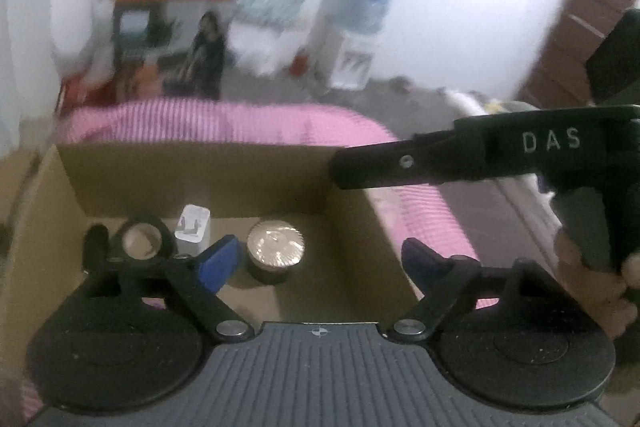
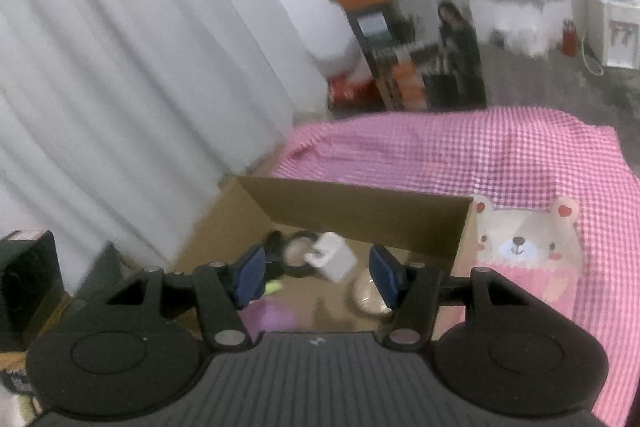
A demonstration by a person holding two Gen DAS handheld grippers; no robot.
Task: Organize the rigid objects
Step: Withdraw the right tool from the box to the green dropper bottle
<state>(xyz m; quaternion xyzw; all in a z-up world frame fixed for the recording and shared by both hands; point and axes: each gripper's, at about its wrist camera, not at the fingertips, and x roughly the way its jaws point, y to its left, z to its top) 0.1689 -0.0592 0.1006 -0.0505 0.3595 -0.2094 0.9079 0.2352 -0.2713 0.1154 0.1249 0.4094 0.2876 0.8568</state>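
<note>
An open cardboard box (image 1: 200, 179) sits on a pink checked cloth. On its floor lie a black tape roll (image 1: 142, 241), a white charger (image 1: 192, 229) and a round tin with a silver lid (image 1: 276, 247). My left gripper (image 1: 320, 253) hangs above the box, open wide, with nothing between its blue pads. A finger (image 1: 372, 167) of the right tool reaches over the box's right wall. In the right wrist view my right gripper (image 2: 316, 267) is open above the same box (image 2: 360, 215). Below it lie the tape roll (image 2: 298, 255), charger (image 2: 334, 259), tin (image 2: 368, 295) and something purple (image 2: 268, 319).
The pink cloth (image 2: 460, 155) carries a bear print (image 2: 528, 243) right of the box. A white curtain (image 2: 120, 87) hangs at the left, with a black block (image 2: 28, 267) below it. On the floor beyond stand an orange-topped printed carton (image 2: 412, 27) and a water dispenser (image 2: 604, 7).
</note>
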